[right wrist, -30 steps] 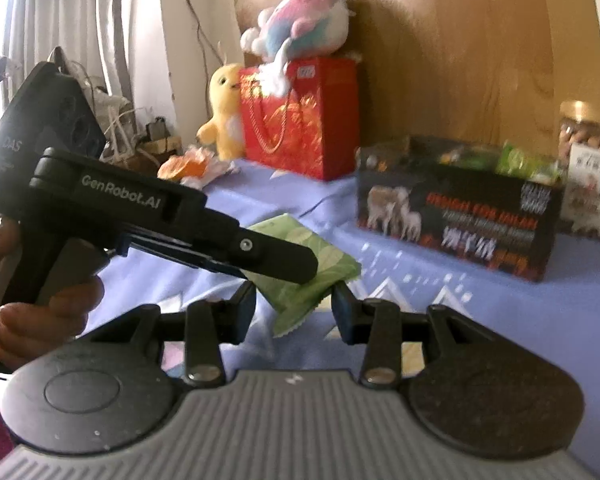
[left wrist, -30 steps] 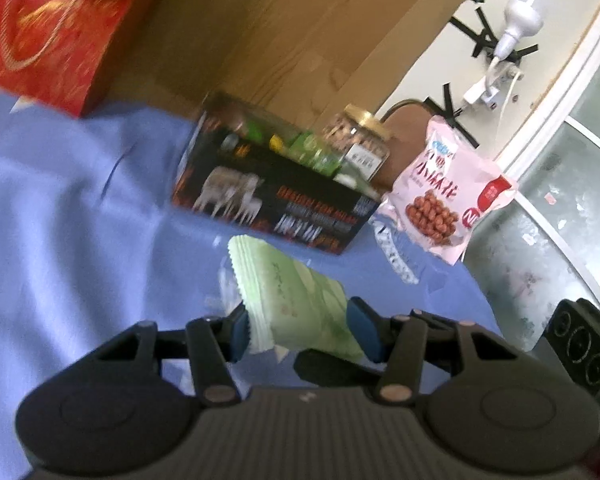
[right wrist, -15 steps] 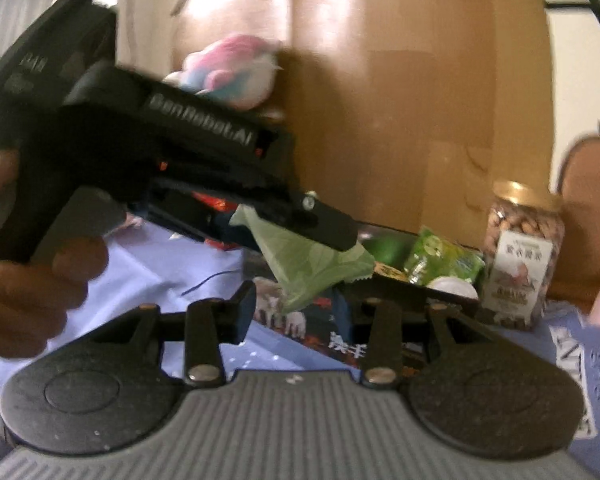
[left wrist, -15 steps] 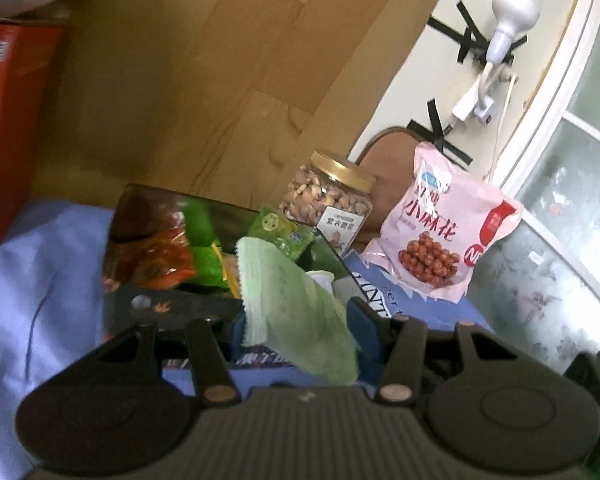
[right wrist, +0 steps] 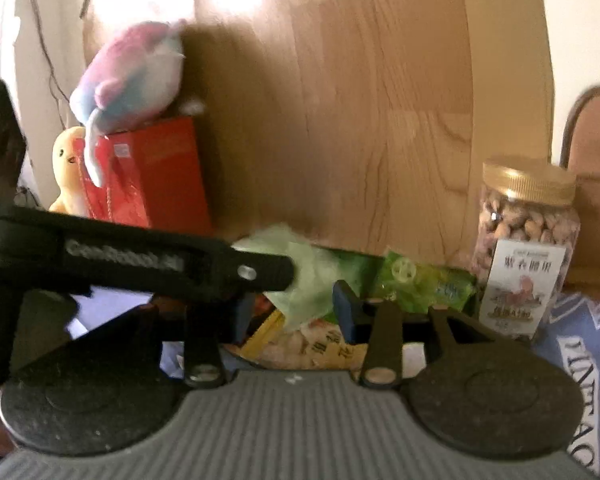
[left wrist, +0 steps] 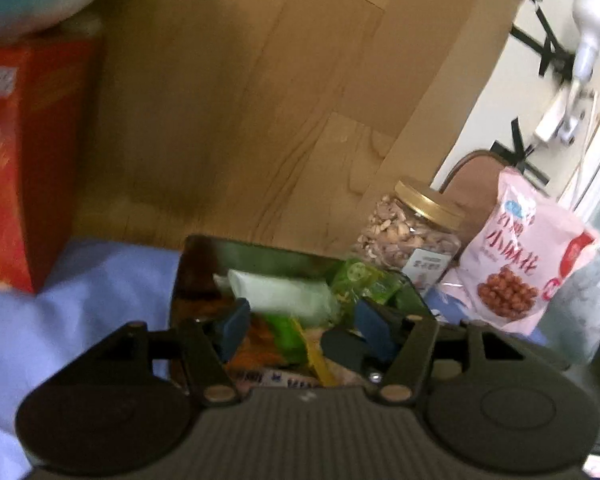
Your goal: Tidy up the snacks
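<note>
With its jaws having just been opening, my left gripper (left wrist: pixel 300 322) stood spread above the box (left wrist: pixel 260 246), pads clear of the green packet (left wrist: pixel 280 294), which lay across the snacks already inside. My right gripper (right wrist: pixel 296 312) hung beside it over the same box, jaws apart on nothing. That packet I judged stowed. Left outside were the nut jar (left wrist: pixel 410 236) and the pink bag (left wrist: pixel 520 256), both just beside the box on the blue cloth (left wrist: pixel 80 292); I judged these the remaining work.
</note>
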